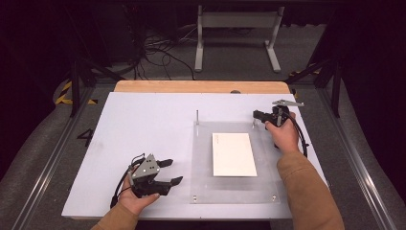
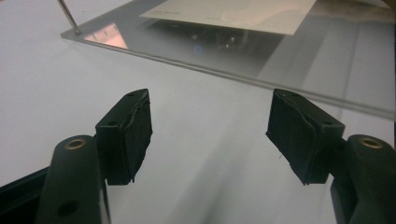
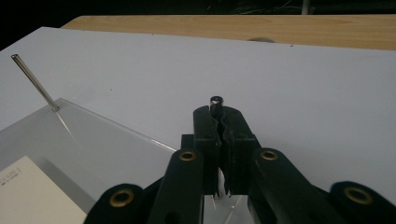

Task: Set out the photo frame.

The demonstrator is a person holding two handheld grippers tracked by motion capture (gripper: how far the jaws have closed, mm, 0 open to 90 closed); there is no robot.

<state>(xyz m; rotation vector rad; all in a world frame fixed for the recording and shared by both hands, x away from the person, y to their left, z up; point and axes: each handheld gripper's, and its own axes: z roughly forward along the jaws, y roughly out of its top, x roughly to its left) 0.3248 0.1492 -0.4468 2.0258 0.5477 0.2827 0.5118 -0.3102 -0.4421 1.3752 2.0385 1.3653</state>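
A clear acrylic plate [image 1: 201,163] lies on the white table with a white card [image 1: 233,154] on its middle. A thin metal pin [image 1: 197,116] stands upright at the plate's far left corner. At the far right corner my right gripper [image 1: 255,115] is shut on a second upright pin [image 3: 216,101], whose top pokes out above the closed jaws of the right gripper [image 3: 221,119]. My left gripper [image 1: 174,171] rests near the table's front, left of the plate, open with nothing between its pads [image 2: 130,133]; the plate's edge [image 2: 299,65] lies just ahead of it.
The white table top [image 1: 143,124] has a wooden strip [image 1: 201,86] along its far edge. Small screws [image 1: 194,197] sit in the plate's near corners. A metal stand [image 1: 237,28] and cables are on the floor beyond.
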